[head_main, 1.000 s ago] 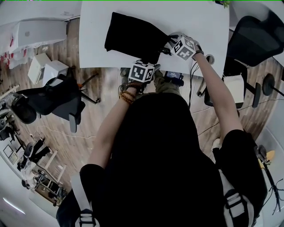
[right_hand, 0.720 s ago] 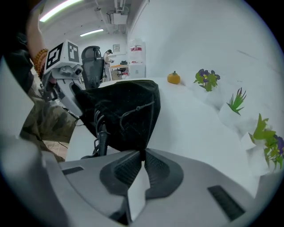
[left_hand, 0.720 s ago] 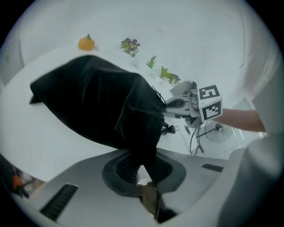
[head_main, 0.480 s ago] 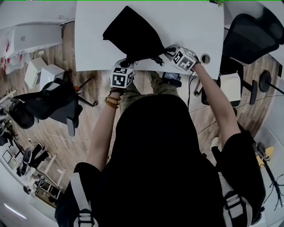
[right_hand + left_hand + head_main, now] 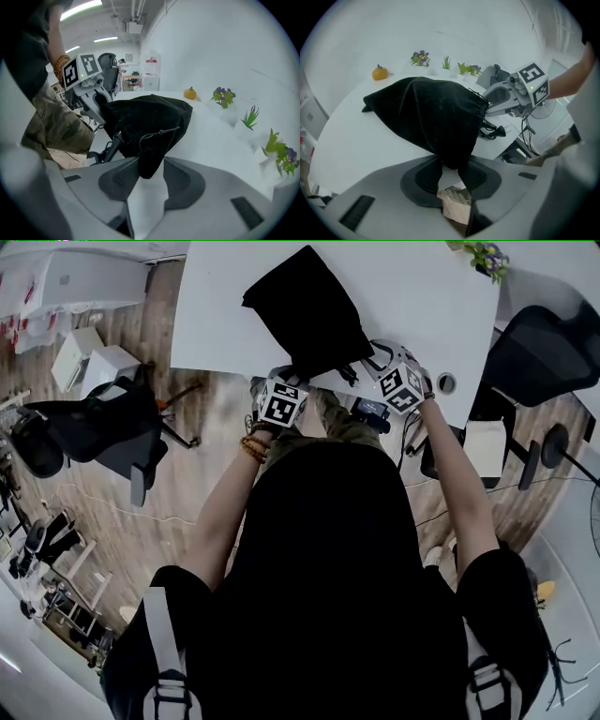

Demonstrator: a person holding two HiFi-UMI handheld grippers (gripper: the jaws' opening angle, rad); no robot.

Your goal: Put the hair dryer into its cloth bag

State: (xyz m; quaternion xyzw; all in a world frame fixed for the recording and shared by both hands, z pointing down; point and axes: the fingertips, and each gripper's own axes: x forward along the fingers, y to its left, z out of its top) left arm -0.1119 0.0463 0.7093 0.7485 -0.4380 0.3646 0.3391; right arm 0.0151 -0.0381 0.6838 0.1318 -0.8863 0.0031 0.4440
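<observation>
A black cloth bag [image 5: 309, 310] lies bulging on the white table [image 5: 422, 296]. Whatever fills it is hidden. A black cord and plug [image 5: 499, 131] stick out of its mouth near the table's front edge. My left gripper [image 5: 283, 381] is at the bag's near left edge. Its jaws have just been opening, and a fold of the bag [image 5: 450, 154] hangs loosely between them. My right gripper [image 5: 364, 360] is at the mouth's right side. Its jaws have also just been opening, with a flap of cloth [image 5: 150, 164] between them and a gap beside it.
A small orange pumpkin [image 5: 379, 73] and little potted plants [image 5: 421, 58] line the table's far edge. Black office chairs stand to the left [image 5: 94, 432] and right [image 5: 548, 343]. A black device [image 5: 367, 411] sits below the table's front edge.
The bag now lies more lengthways away from me. The left gripper has come in to the bag's near edge, close beside the right one.
</observation>
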